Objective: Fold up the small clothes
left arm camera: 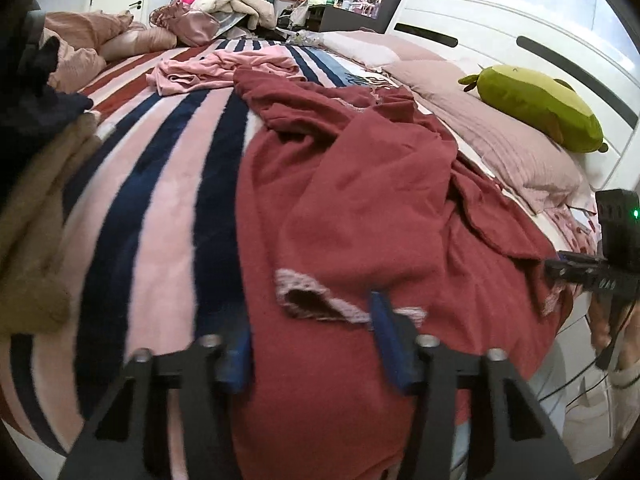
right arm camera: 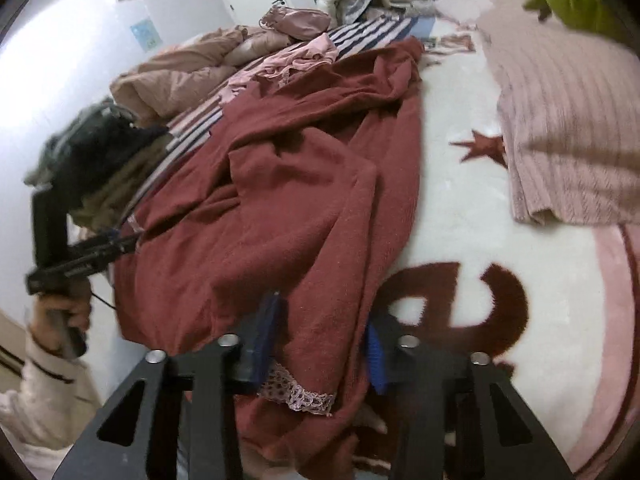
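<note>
Spread crumpled over the near edge of the bed (left arm camera: 160, 208), the red garment (left arm camera: 360, 208) is lying between the parted jaws of both the left claw (left arm camera: 312, 344) and the right claw (right arm camera: 320, 340), apparently so its lace-trimmed hem can be pinched for folding.

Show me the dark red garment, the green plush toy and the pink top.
dark red garment (left arm camera: 360, 208): left wrist view, its middle.
green plush toy (left arm camera: 536, 104): left wrist view, its body.
pink top (left arm camera: 216, 70): left wrist view, crumpled middle.

Right gripper (right arm camera: 320, 336) astride red garment (right arm camera: 280, 200) — lace hem (right arm camera: 298, 394) below.
</note>
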`<state>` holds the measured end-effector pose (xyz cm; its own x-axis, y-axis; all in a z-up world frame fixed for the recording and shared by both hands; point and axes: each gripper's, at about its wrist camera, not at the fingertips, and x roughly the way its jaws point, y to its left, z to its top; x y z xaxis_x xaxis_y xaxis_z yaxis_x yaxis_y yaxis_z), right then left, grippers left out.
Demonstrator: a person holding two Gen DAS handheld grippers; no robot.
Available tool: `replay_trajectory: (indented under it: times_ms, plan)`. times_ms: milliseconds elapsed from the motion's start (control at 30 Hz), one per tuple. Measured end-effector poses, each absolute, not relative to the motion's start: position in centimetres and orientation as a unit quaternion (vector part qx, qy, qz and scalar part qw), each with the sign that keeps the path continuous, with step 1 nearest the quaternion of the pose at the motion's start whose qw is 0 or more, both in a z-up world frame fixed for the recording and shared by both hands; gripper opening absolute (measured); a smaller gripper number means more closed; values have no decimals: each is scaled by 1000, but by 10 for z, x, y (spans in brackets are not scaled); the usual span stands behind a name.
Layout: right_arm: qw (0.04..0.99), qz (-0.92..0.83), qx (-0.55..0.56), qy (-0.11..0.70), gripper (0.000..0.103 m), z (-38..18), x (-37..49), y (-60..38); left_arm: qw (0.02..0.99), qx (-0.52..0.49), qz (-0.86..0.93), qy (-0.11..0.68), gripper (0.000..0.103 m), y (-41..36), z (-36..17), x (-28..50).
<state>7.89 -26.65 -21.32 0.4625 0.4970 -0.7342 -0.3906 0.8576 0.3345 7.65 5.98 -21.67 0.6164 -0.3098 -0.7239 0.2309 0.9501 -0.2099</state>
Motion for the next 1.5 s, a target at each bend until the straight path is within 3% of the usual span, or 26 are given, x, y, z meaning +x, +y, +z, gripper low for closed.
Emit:
replay_trajectory:
  times_ms: [33, 100, 133, 167, 667, 933, 1267, 1500]
  plan:
    - [852, 263, 66, 447, 9, -213, 78, -264, 899, -42, -144, 410, 34, 56, -216, 76]
    - [853, 272, 78, 439, 6, -212, 76, -263, 905, -12, -127, 406, 22, 46, -215, 72]
    - [855, 273, 75, 434, 6, -211, 75, -262, 907, -5, -123, 402, 10, 42, -213, 70]
    - [858, 274, 71, 428, 6, -210, 72, -261, 907, -12, -128, 401, 7, 43, -212, 68]
    - [850, 387, 166, 317, 4, -138, 11, -270, 938, -75, -181, 285, 6, 74, -123, -10]
    - [852, 411, 163, 281, 4, -98, -16, -268, 949, -73, -210, 222, 6, 85, -70, -37]
    - [871, 334, 174, 316, 4, -110, 101, -269, 956, -62, -157, 241, 6, 86, -84, 65]
    - [866, 270, 149, 393, 4, -147, 214, -258, 934, -87, -116, 327, 7, 87, -135, 194]
